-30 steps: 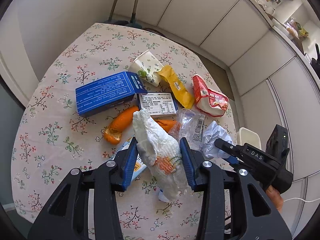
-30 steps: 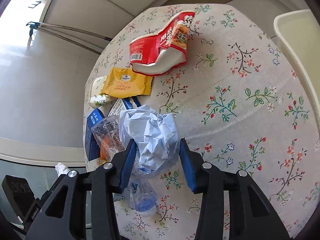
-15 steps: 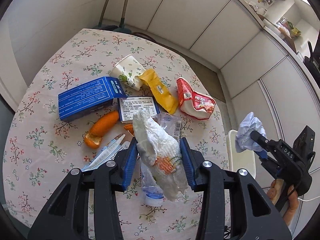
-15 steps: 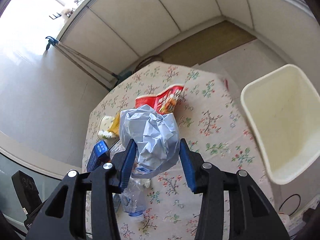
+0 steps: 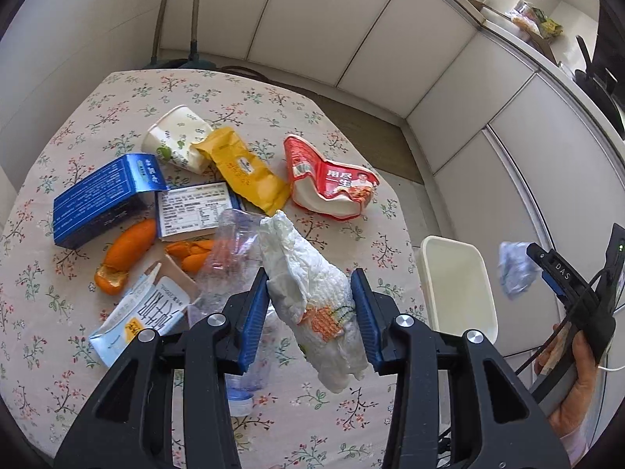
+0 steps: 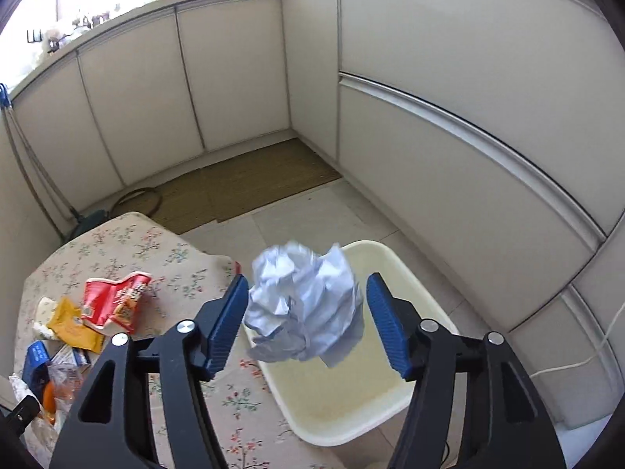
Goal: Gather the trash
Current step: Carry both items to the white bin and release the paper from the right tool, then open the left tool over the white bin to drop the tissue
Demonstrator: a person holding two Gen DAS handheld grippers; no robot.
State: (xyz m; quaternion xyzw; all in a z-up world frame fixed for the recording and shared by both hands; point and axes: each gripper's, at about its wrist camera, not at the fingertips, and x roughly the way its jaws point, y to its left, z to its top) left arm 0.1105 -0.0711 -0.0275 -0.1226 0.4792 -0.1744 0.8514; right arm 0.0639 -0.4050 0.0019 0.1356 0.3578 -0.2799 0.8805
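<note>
My left gripper (image 5: 310, 312) is shut on a crumpled white paper towel (image 5: 312, 297) and holds it above the floral table (image 5: 58, 312). My right gripper (image 6: 306, 320) has its jaws spread, and a crumpled pale blue paper ball (image 6: 304, 305) hangs loose between them, blurred, over the cream bin (image 6: 363, 402). The bin (image 5: 457, 285) stands off the table's right edge. The right gripper (image 5: 547, 277) and the paper ball (image 5: 515, 269) also show at the right of the left wrist view.
On the table lie a blue box (image 5: 105, 199), a paper cup (image 5: 175, 142), a yellow wrapper (image 5: 246, 172), a red noodle bowl (image 5: 332, 183), orange peels (image 5: 125, 254), a clear plastic bottle (image 5: 230, 265) and a carton (image 5: 144, 312). Cabinets (image 6: 449, 117) surround the floor.
My right gripper has swung right from the table to over the bin and has opened, letting the blue paper ball go. My left gripper has lifted a little with the towel.
</note>
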